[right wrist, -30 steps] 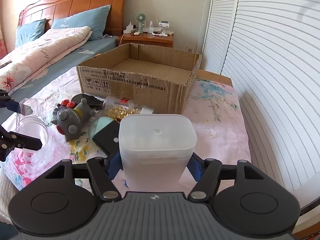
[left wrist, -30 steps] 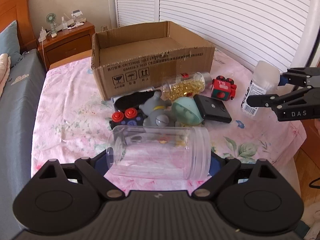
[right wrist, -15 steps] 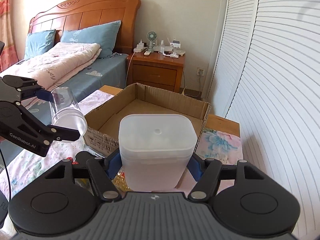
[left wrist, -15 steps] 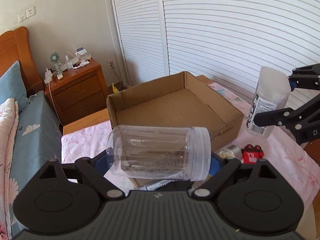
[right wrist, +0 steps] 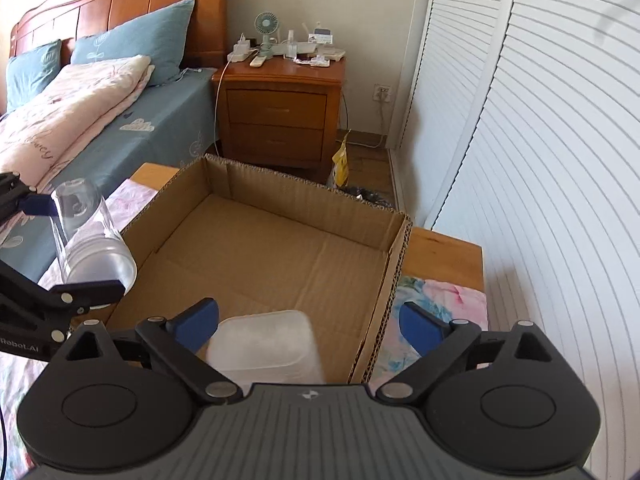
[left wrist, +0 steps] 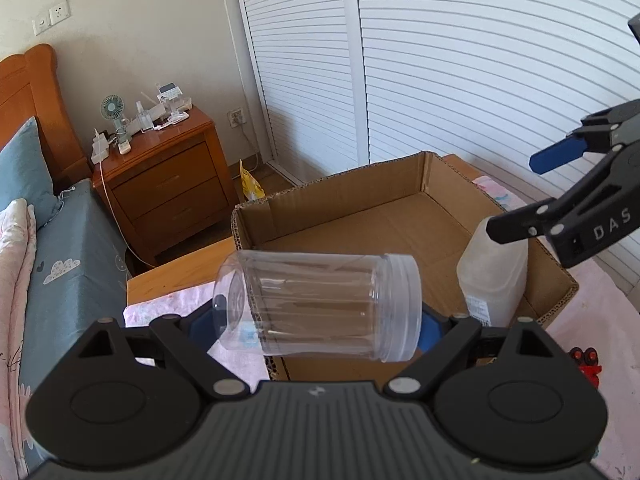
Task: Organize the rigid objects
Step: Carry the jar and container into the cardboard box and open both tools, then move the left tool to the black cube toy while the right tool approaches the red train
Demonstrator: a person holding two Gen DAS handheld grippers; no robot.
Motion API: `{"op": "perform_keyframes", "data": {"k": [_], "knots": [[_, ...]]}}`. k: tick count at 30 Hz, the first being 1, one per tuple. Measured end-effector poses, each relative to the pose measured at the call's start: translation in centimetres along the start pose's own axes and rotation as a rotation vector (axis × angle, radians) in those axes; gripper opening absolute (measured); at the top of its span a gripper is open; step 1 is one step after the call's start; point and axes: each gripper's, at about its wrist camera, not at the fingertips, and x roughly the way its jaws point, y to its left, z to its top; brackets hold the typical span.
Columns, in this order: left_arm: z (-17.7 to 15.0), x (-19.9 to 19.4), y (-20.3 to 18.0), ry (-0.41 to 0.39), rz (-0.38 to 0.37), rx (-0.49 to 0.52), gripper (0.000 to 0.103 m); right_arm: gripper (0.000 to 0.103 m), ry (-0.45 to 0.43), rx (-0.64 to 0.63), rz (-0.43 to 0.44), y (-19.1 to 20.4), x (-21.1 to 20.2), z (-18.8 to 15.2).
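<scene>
Left wrist view: your left gripper (left wrist: 320, 320) fingers pinch clear plastic jar (left wrist: 320, 304) sideways, above near-left corner of cardboard box (left wrist: 360, 220). Release not yet done.

Right wrist view: right gripper (right wrist: 308, 324) fingers opening, spread clear of white square bottle (right wrist: 264, 348), now inside box at near wall. Next: carry jar over box floor, lower, spread fingers.
</scene>
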Motion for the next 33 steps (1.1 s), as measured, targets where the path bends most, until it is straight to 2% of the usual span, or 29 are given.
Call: {"op": "perform_keyframes", "data": {"k": [9,15,20,26,33], "knots": [[2.1,3.5,0.2,0.019,0.014,-0.006,0.092,0.099,0.000,0.008,0.002,-0.5,-0.4,-1.2],[3.7,4.6,0.3,-0.002,0.030,-0.017,0.092,0.099,-0.020,-0.015,-0.013,-0.4,-1.7,-1.5],[4.5,5.3,0.7,0.009,0.038,-0.045,0.097,0.101,-0.032,-0.014,-0.008,-0.2,-2.4,-1.9],[3.9,4.1,0.7,0.014,0.055,-0.033,0.097,0.103,-0.047,-0.016,-0.004,0.4,-3.2,-2.5],[2.7,1.0,0.7,0.018,0.033,-0.037,0.100,0.103,-0.047,0.021,0.013,1.1,-4.3,-3.5]]}}
